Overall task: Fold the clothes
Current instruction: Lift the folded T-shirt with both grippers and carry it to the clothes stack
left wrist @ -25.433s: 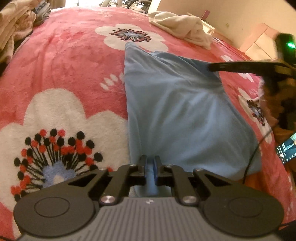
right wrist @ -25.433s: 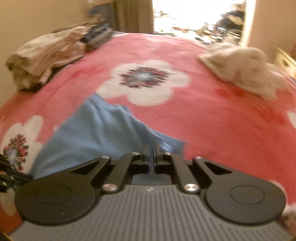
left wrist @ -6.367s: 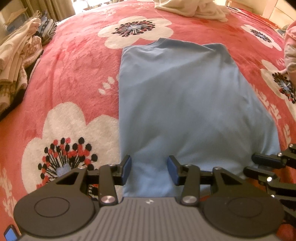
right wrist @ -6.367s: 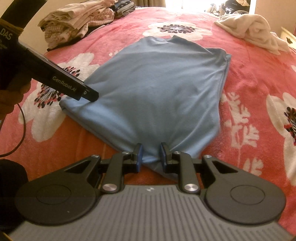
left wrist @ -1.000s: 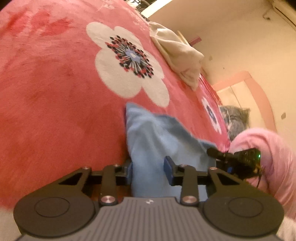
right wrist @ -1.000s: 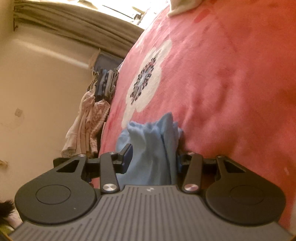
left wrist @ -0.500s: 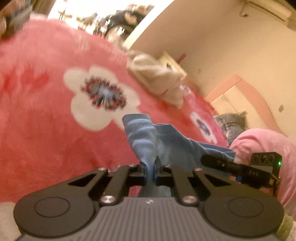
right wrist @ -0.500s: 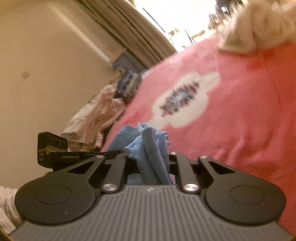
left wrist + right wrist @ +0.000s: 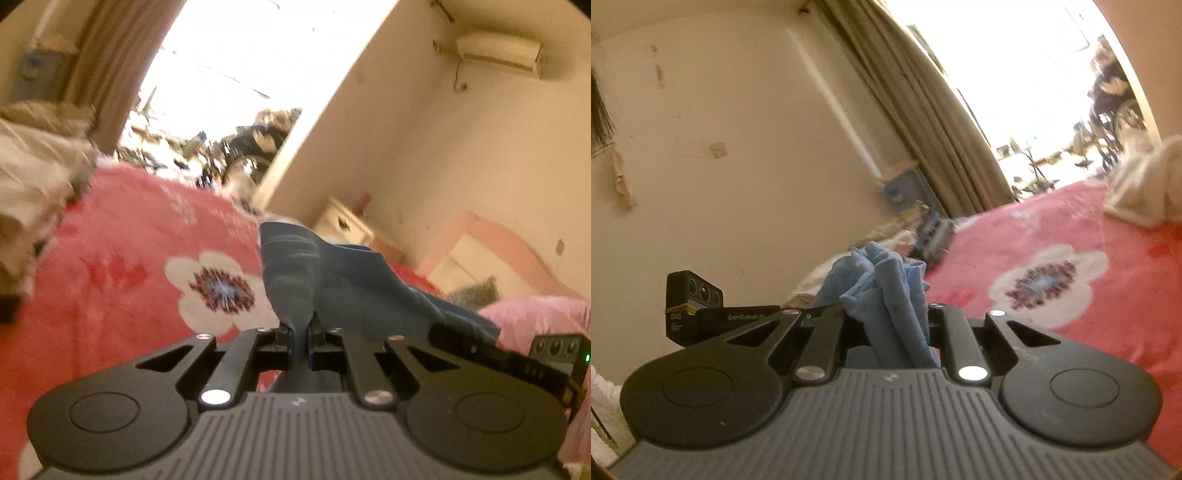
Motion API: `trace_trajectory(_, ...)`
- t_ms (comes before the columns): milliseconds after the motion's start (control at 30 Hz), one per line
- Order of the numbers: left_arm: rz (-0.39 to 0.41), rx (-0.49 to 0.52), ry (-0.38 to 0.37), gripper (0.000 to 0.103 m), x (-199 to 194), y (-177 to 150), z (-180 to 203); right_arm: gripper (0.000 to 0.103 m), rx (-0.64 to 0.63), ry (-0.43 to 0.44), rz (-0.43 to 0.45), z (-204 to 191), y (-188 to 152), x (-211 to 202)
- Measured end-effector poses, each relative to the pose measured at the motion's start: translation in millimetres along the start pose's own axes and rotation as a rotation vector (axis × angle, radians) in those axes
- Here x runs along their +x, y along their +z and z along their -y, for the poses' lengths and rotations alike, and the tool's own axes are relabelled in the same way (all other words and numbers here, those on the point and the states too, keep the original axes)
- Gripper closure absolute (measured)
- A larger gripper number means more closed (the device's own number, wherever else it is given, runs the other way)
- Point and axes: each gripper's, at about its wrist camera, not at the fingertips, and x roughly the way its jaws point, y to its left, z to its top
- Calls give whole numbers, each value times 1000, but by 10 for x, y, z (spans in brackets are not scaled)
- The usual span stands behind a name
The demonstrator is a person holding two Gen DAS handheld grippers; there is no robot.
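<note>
While bunched blue shirt point(image 9: 886, 295) hides right tool point(image 9: 892, 325) fingertips, both clamp it, left tool point(image 9: 300, 334) too.

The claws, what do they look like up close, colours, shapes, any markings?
Both match: the left claw and right claw have black linkage arms with silver pivot bolts, two round black discs and a grey ribbed body. The right view shows "GenRobot.AI" and "DAS" printed on the left one.

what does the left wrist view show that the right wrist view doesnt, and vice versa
Only the left wrist view shows the air conditioner, a pink pile and the left gripper shut on the blue shirt. Only the right wrist view shows the cream garment and the right gripper clamping bunched shirt. Both share the shirt, red floral blanket and curtain.
</note>
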Motion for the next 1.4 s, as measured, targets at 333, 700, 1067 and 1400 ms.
trace_trajectory(333, 234, 72, 146, 95, -1253, 676, 200, 92, -93, 191, 98, -785, 475, 443)
trace_trajectory(700, 398, 151, 344, 95, -2105, 1707, 6, 92, -195, 286, 92, -1794, 1317, 1487)
trace_trajectory(1067, 433, 165, 485, 95, -2011, 2363, -620, 92, -274, 369, 34, -2085, 1452, 2612)
trace_trajectory(1400, 297, 147, 576, 95, -1159, 2713, -1457, 92, -159, 346, -35, -1396, 1257, 3579)
